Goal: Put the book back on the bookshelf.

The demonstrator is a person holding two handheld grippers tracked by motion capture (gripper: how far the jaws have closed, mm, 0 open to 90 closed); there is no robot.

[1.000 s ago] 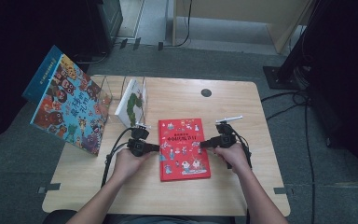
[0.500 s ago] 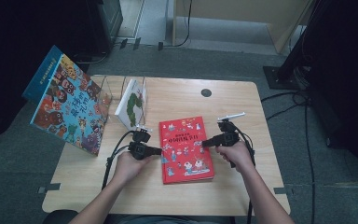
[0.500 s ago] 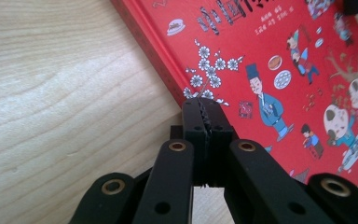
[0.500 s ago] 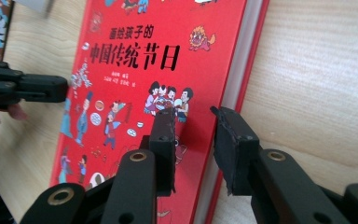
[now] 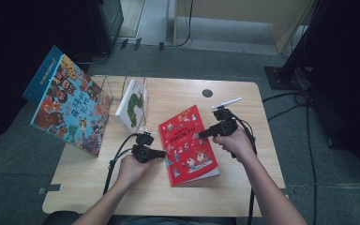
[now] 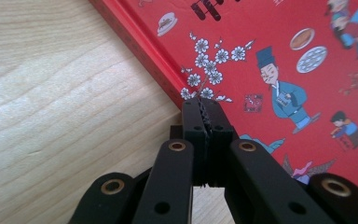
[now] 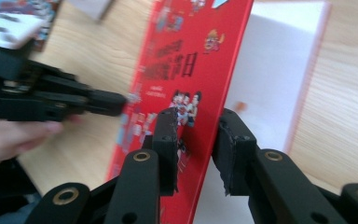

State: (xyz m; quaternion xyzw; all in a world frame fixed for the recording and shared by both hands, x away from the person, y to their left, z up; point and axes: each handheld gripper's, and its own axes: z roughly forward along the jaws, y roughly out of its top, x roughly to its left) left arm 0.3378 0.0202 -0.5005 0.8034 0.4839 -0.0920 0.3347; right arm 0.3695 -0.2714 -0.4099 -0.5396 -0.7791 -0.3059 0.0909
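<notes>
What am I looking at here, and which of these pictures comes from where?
No robot arm here: a person at a wooden table holds a hand-held two-jaw gripper in each hand. The high view looks down from above the person's side. The other two views come from cameras riding on each gripper, looking along its black jaws.

On the table lies a red picture book. At the left a large colourful book leans, and a white book stands beside it.

The left gripper is shut, its tip at the red book's spine edge, apparently steadying it. The right gripper has the book's front cover between its jaws, raised off a white page. Its jaws have just been closing, but one pad looks clear of the cover.
</notes>
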